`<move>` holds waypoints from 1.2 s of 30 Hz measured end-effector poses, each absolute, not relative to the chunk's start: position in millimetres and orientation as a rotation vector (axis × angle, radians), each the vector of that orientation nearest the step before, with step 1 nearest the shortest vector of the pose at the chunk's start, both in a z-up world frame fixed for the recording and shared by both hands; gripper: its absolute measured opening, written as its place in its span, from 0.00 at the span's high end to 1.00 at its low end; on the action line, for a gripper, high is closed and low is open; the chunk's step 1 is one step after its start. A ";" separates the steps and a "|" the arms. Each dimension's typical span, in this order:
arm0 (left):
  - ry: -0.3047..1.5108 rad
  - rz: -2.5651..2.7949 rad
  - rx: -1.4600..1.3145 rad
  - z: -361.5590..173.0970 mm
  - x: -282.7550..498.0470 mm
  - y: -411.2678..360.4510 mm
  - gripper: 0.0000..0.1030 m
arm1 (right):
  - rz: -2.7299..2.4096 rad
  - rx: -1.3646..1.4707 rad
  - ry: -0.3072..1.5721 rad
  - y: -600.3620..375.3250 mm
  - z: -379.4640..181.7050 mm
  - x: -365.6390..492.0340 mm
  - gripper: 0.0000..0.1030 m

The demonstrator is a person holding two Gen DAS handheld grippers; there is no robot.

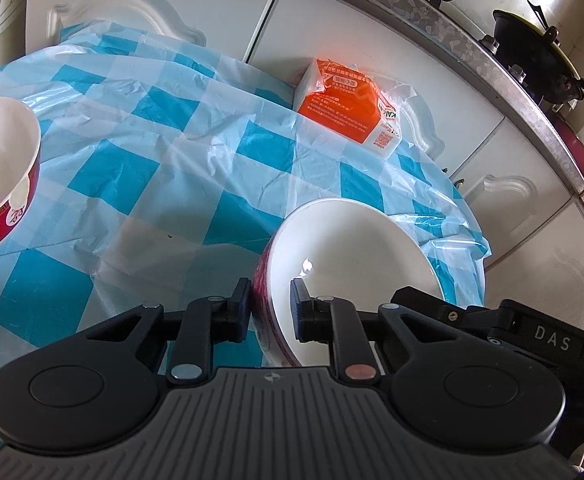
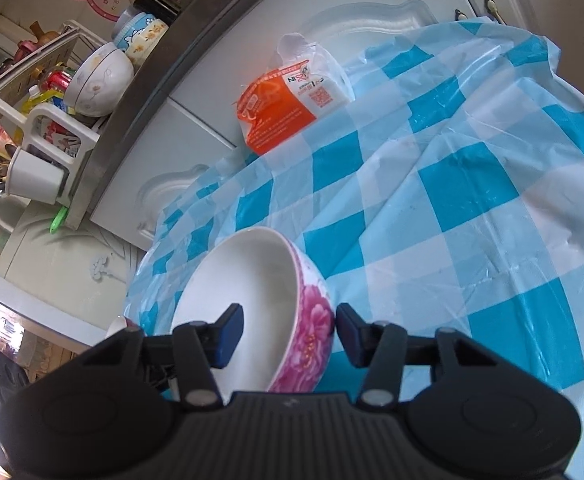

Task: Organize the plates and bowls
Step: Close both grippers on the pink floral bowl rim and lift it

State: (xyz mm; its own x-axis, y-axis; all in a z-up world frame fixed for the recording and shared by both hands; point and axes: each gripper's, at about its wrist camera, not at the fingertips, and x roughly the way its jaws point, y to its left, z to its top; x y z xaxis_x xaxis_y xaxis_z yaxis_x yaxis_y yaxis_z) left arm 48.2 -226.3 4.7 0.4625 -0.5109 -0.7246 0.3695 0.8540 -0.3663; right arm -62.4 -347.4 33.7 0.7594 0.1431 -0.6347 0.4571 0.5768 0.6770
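Your left gripper [image 1: 270, 307] straddles the near wall of a white bowl with a pink flowered outside [image 1: 344, 276], one pad inside, one against the outer wall, apparently clamped on it. Your right gripper [image 2: 288, 334] straddles the same bowl's [image 2: 252, 304] wall, but its fingers stand visibly apart and gaps show at both pads. Beneath the bowl lies a blue-and-white checked plastic tablecloth [image 1: 164, 152], with an orange-and-white packet [image 1: 346, 106] at its far edge against white cabinet doors [image 1: 372, 20]. Only your left view shows a red bowl [image 1: 0, 176] well off to the left; only your right view shows a dish rack [image 2: 44, 120] holding a floral bowl.
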 end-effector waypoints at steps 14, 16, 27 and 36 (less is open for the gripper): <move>0.912 -0.579 -0.182 13.4 37.3 -221.5 0.85 | -0.248 0.955 0.677 -342.0 39.7 -72.2 0.50; 0.905 -0.581 -0.193 17.1 35.7 -218.5 0.85 | -0.245 0.955 0.668 -340.8 43.7 -74.3 0.50; 0.865 -0.585 -0.240 44.6 19.5 -196.7 0.85 | -0.218 0.938 0.620 -324.2 76.1 -83.8 0.50; 0.825 -0.571 -0.264 66.6 -1.4 -164.8 0.85 | -0.167 0.936 0.590 -299.7 98.9 -92.2 0.50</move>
State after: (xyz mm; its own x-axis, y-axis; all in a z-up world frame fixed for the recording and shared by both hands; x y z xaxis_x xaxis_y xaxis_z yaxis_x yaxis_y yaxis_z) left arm -1.4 -164.8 66.6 0.5404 -0.5733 -0.6158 0.3743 0.8193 -0.4343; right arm -92.2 -299.7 98.9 0.8309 0.1145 -0.5446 0.3823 0.5936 0.7081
